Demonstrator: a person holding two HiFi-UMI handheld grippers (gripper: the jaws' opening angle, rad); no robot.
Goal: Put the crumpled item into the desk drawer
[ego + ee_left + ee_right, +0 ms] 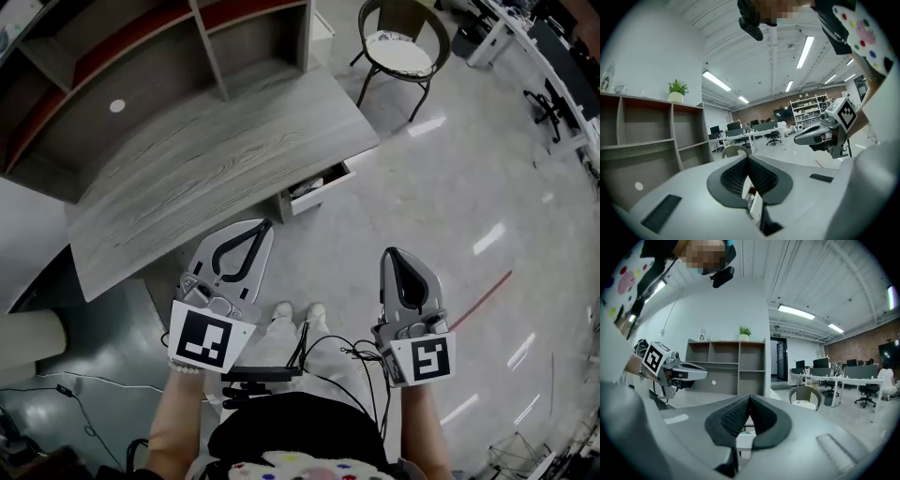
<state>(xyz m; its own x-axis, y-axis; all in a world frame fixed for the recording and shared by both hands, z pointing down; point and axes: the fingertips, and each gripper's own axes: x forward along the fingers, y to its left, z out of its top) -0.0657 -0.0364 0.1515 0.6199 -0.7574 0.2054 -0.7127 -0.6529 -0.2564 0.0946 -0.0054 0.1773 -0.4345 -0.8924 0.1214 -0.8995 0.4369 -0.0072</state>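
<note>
In the head view both grippers are held up in front of me, over the floor beside the grey wooden desk. My left gripper is shut with nothing between its jaws, its tip close to the desk's front edge. My right gripper is also shut and empty. The desk drawer stands pulled out under the desk's near corner, with something pale inside that is too small to tell. In the left gripper view the black pads meet. In the right gripper view the pads meet too.
A shelf unit stands on the back of the desk. A round-seated chair is beyond the desk's right end. White office tables line the far right. Cables hang by my legs over the glossy floor.
</note>
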